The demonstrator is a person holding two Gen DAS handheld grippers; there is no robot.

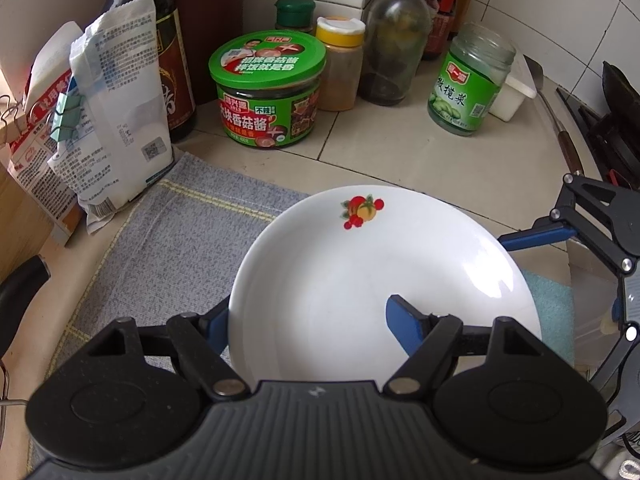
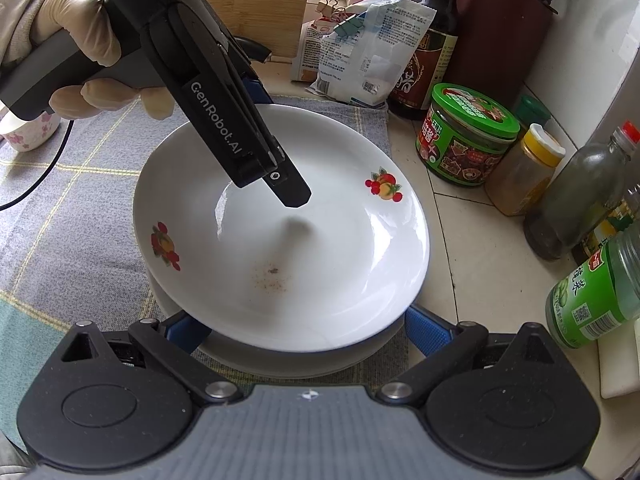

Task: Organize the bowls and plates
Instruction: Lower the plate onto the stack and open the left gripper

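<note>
A white plate with fruit decals (image 1: 360, 276) shows in the left wrist view; in the right wrist view (image 2: 304, 264) it rests on top of another white plate (image 2: 280, 364) on the grey cloth. My left gripper (image 1: 316, 320) is open, straddling the plate's near rim: one blue finger (image 1: 404, 328) is over the plate's inside, the other (image 1: 218, 328) outside the rim. In the right wrist view the left gripper (image 2: 256, 128) reaches over the plate. My right gripper (image 2: 306, 330) is open, its fingers either side of the stack's near edge.
A grey checked cloth (image 1: 160, 248) covers the counter. Behind stand a green-lidded sauce jar (image 1: 268, 92), a spice jar (image 1: 340, 64), a glass bottle (image 1: 394, 40), a green-labelled jar (image 1: 468, 80), a soy bottle (image 1: 160, 40) and bags (image 1: 116, 112). A small floral cup (image 2: 30, 136) stands far left.
</note>
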